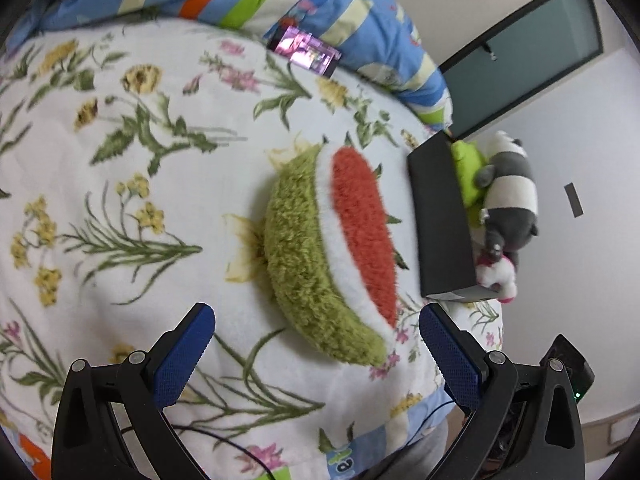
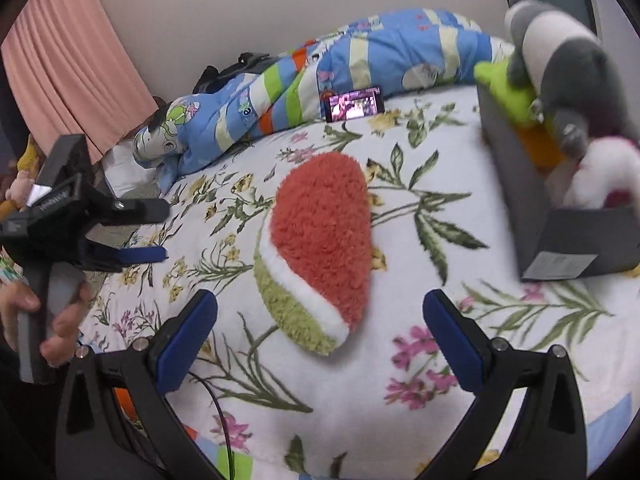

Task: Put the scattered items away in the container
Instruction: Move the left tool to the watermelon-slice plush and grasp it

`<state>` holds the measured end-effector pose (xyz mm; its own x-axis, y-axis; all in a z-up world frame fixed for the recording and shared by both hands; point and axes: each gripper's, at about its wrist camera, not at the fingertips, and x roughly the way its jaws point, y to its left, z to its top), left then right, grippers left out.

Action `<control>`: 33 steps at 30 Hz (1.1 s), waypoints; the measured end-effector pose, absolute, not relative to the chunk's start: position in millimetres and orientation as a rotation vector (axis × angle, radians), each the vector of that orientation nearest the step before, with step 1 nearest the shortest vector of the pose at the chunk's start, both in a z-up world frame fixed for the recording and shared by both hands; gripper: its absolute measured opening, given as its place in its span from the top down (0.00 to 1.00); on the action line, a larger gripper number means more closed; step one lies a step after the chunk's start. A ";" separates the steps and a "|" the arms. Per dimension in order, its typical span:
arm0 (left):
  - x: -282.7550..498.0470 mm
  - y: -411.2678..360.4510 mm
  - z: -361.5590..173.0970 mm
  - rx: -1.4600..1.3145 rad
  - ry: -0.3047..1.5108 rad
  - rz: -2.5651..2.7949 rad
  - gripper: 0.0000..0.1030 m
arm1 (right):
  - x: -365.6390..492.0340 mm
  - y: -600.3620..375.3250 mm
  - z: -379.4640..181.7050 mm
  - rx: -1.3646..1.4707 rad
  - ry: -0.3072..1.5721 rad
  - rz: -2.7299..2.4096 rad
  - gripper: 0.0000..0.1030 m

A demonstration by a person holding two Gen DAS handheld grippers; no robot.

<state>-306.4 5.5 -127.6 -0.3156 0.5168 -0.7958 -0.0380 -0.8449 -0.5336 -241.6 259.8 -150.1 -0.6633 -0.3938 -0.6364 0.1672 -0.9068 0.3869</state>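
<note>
Watermelon plush point(image 1: 332, 248) fills the middle of the left wrist view, lying on the floral blanket point(image 1: 120, 160) with its green rind toward the camera and its red face turned toward the dark box point(image 1: 440, 220). The left gripper point(image 1: 316, 356) hangs just short of the plush with its blue-padded jaws spread wide and nothing between them. The box sits just beside the plush, near the blanket's edge, and holds a grey-and-white striped plush point(image 1: 510, 192), a lime-green plush point(image 1: 468, 168) and a white-and-pink plush point(image 1: 498, 276). A lit phone point(image 1: 304, 52) lies farther back, against the blue striped quilt point(image 1: 340, 8).

From the right wrist view, the watermelon plush point(image 2: 320, 248) lies red face up on the floral blanket point(image 2: 400, 340), ahead of the right gripper point(image 2: 320, 340), whose jaws likewise stand wide apart and hold nothing. The dark box point(image 2: 528, 208) stands to the right with the striped plush point(image 2: 560, 52) piled on top of the other toys. At the left edge a hand point(image 2: 40, 320) holds the left gripper point(image 2: 142, 232), its fingers parted and pointing over the blanket. The phone point(image 2: 354, 105) glows beside the quilt point(image 2: 320, 68), with a pink curtain point(image 2: 76, 60) behind.
</note>
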 end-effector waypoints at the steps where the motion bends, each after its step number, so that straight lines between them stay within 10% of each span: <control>1: -311.3 7.1 -136.0 -1.591 -0.624 2.197 0.01 | -246.3 261.0 -153.6 1.088 -0.431 -2.566 0.00; 22: -398.4 70.0 -231.5 -1.643 -0.793 1.860 0.01 | -337.6 223.0 -241.7 1.199 -0.406 -2.432 0.00; 33: -382.7 96.7 -193.4 -1.492 -0.593 2.030 0.06 | -318.9 238.1 -225.7 1.076 -0.482 -2.515 0.17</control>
